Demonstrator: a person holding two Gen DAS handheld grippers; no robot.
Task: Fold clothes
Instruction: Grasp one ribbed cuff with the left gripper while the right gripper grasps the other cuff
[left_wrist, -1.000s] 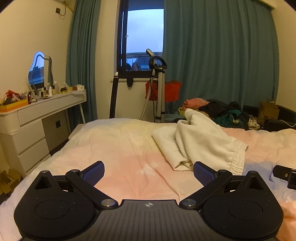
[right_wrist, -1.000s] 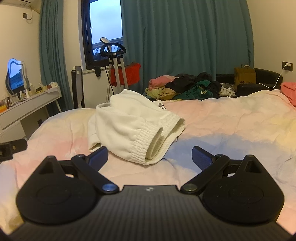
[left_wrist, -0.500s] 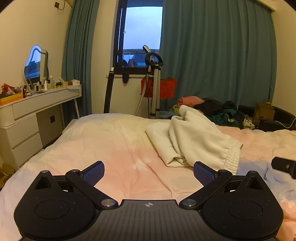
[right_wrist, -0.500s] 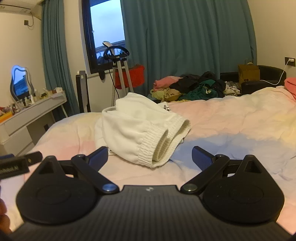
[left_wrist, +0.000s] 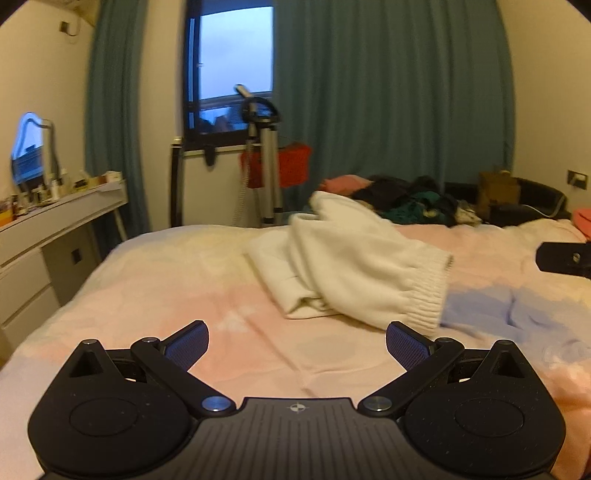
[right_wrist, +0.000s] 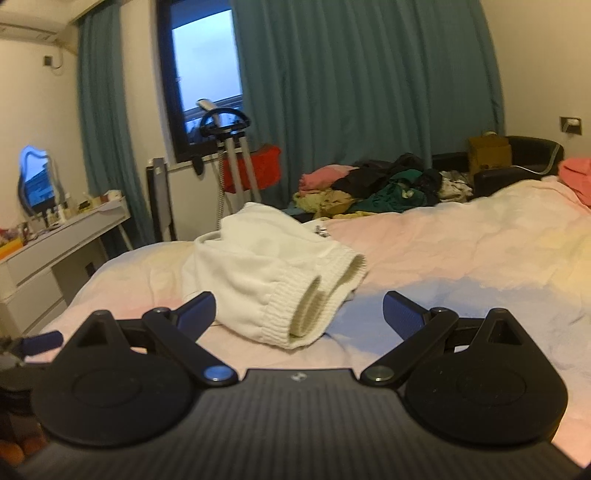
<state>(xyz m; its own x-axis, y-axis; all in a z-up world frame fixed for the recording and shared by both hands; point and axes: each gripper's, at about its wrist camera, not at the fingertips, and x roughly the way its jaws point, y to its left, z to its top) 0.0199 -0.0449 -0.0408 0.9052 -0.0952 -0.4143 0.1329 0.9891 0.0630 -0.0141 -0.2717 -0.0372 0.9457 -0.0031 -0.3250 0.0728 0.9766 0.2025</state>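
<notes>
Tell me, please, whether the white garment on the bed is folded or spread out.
Neither: the white garment lies crumpled in a heap on the bed, ribbed cuffs bunched together.

Cream-white garment (left_wrist: 354, 258) on a pastel pink, yellow and lilac bedspread (left_wrist: 184, 280)

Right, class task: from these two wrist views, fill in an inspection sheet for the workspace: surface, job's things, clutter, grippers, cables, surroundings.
Surface: bed with a pastel pink, yellow and blue cover, lightly wrinkled.
Job's things: cream knit garment lying crumpled on the bed, ribbed cuffs toward the cameras.
Clutter: pile of mixed clothes beyond the bed's far edge; pink cloth at far right.
Grippers: left hand-held gripper open, empty, short of the garment; right hand-held gripper open, empty, cuffs just ahead.
Cables: white cable running toward the wall socket.
Surroundings: teal curtains, window, white dresser with mirror, garment steamer.
</notes>
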